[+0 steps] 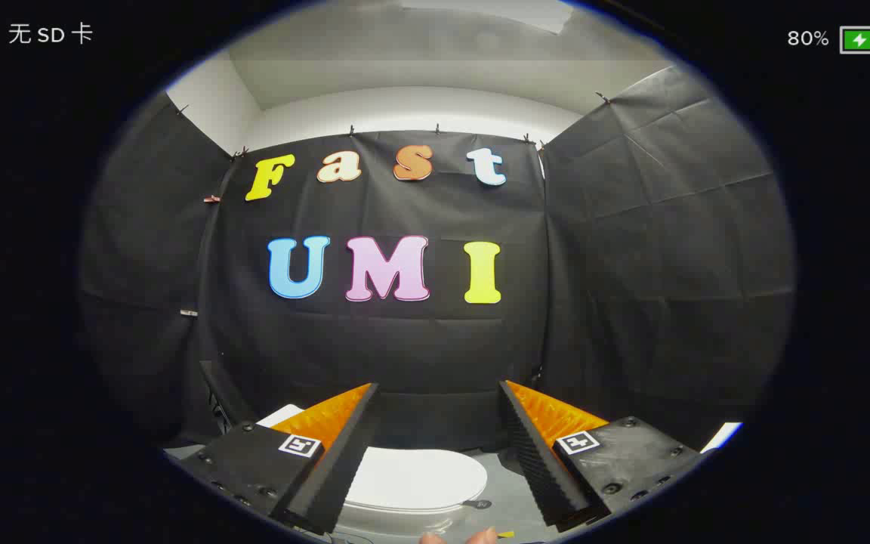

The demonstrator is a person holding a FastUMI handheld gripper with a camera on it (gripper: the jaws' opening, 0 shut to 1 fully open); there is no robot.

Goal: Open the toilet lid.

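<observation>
While you hold the gripper [439, 393] up and level, its two fingers are spread wide with nothing between them — both tips hang in open air in front of the black cloth wall [405, 355], touching nothing.

Toilet lid [416, 477] sits low, below and between the fingers, nearer the left finger [344, 453] than the right finger [537, 453]. It is white, oval, and lies flat down on the toilet — closed. The left finger crosses in front of the lid's left edge, so that part is hidden. The lid's right end stops short of the right finger, with grey floor [507, 491] showing in the gap.

A small dark mark [476, 503] lies on the floor just beside the lid's right edge; too small to tell what it is.

Fingertips of a person [461, 537] show at the very bottom, below the lid, between the two finger bases. A small yellow bit [505, 534] lies just right of them — cannot tell what.

A white flat edge [282, 415] shows behind the left finger, and another white piece [722, 436] sits beyond the right finger's base.

Black cloth panels close the booth left, back and right; white room wall [405, 106] shows above them.
</observation>
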